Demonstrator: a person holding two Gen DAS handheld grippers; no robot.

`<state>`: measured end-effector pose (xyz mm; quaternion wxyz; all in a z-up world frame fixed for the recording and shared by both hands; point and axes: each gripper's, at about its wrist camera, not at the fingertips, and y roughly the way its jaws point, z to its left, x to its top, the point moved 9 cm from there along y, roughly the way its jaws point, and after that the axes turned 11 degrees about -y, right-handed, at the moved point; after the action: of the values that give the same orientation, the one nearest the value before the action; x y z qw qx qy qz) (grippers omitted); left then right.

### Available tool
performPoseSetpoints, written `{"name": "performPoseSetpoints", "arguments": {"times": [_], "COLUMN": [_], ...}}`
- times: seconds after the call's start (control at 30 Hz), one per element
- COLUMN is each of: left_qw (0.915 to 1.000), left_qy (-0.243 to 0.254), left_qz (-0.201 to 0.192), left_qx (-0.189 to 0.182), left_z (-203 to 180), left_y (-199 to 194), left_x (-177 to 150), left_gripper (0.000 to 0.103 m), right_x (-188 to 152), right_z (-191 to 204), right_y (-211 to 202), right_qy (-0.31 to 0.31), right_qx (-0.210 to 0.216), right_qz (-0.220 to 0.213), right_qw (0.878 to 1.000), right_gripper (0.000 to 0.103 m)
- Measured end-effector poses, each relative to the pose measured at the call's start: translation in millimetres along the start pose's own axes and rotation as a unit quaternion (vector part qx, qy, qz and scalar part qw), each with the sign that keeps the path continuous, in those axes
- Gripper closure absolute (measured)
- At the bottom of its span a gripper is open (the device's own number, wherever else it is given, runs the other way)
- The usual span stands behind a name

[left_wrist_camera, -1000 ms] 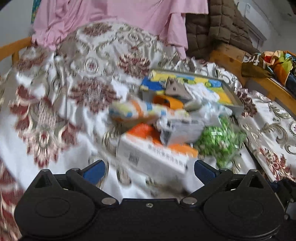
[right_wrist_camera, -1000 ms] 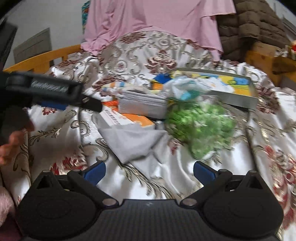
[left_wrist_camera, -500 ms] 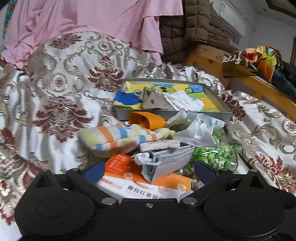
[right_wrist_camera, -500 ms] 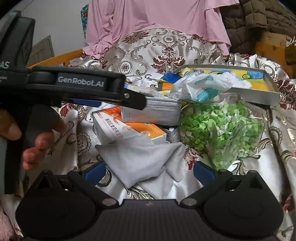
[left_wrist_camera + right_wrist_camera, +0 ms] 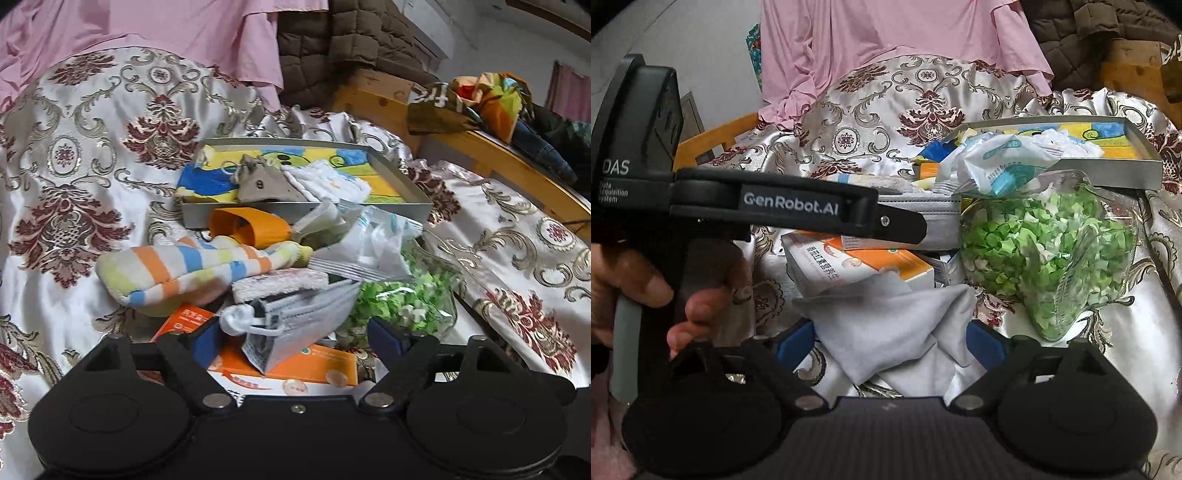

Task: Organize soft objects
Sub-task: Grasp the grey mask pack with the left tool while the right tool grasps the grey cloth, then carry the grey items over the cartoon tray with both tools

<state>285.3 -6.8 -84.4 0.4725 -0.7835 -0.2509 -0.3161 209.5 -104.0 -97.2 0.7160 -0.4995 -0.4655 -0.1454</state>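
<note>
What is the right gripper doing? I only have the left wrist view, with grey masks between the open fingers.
Observer: The right gripper is open, and a grey cloth lies loose between its fingers.
Operator: Is that cloth near the orange box?
Observer: Yes, its far edge appears to lap against the orange-and-white box.
Operator: How does my left gripper look from there?
Observer: The left gripper comes in from the left, with its tip at the grey mask stack, beside the bag of green pieces.
</note>
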Motion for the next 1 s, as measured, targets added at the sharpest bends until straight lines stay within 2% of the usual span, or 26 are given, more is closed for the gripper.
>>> {"name": "performPoseSetpoints", "arguments": {"times": [0.07, 0.13, 0.2, 0.47, 0.67, 0.7, 0.9, 1.0], "left_qw": [1.0000, 1.0000, 1.0000, 1.0000, 0.9999, 0.9999, 0.9999, 0.9999], "left_qy": [0.003, 0.001, -0.001, 0.007, -0.004, -0.007, -0.002, 0.001], "left_qz": [-0.002, 0.000, 0.001, -0.002, -0.010, -0.010, -0.014, -0.007], "left_qx": [-0.001, -0.003, -0.003, -0.001, 0.004, 0.002, -0.008, -0.009], "left_z": [-1, -1, 0, 0, 4, 5, -1, -4], "left_y": [0, 0, 0, -1, 0, 0, -3, -4], "left_x": [-1, -1, -2, -3, -1, -1, -2, -7], "left_gripper": [0.026, 0.040, 0.047, 0.061, 0.082, 0.089, 0.094, 0.095], "right_x": [0, 0, -1, -1, -1, -1, -1, 0], "right_z": [0, 0, 2, 5, 8, 8, 10, 8], "right_y": [-1, -1, -1, -8, -12, -12, -15, -24], "right_qy": [0.004, 0.007, 0.009, 0.009, 0.009, 0.009, 0.015, 0.017], "right_qx": [0.001, 0.002, 0.002, 0.001, 0.007, 0.008, 0.013, 0.008], "right_qz": [-0.001, 0.000, 0.003, -0.001, -0.003, -0.004, -0.003, -0.006], "right_qw": [1.000, 1.000, 1.000, 1.000, 1.000, 1.000, 1.000, 1.000], "right_gripper": [0.019, 0.021, 0.026, 0.044, 0.059, 0.062, 0.074, 0.077]}}
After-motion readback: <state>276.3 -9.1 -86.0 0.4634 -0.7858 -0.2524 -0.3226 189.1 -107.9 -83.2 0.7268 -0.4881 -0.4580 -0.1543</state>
